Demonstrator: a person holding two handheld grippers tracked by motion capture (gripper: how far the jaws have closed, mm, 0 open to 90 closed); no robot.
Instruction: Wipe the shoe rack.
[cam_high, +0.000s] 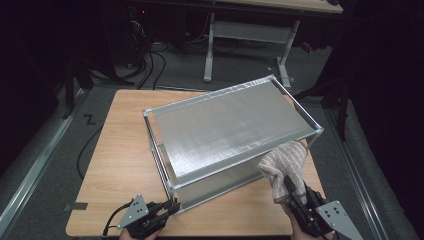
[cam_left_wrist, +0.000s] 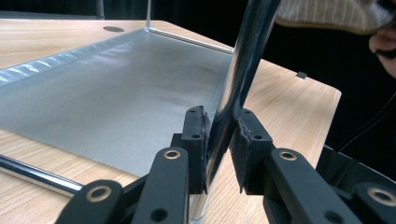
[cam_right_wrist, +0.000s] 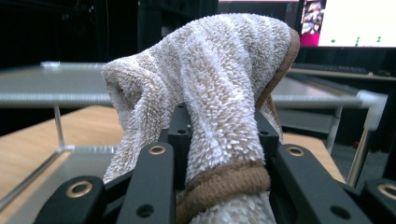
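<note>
Behind the towel (cam_right_wrist: 219, 93) — clamped, edge-cropped — the rack (cam_right_wrist: 70, 86) is half hidden.

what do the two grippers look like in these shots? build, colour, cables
Both are black. The left gripper and right gripper each carry a grey three-cornered plate with small holes on top. A black cable trails from the left one. In the gripper views, each has two black link arms with brass-coloured rivets, ending in blocky black pads with small screw holes. No sleeves can be made out.

The metal shelf rack (cam_high: 230, 132) fills the table's (cam_high: 120, 165) middle and right; its corner posts and rails block passage, while bare tabletop lies open along the left.
</note>
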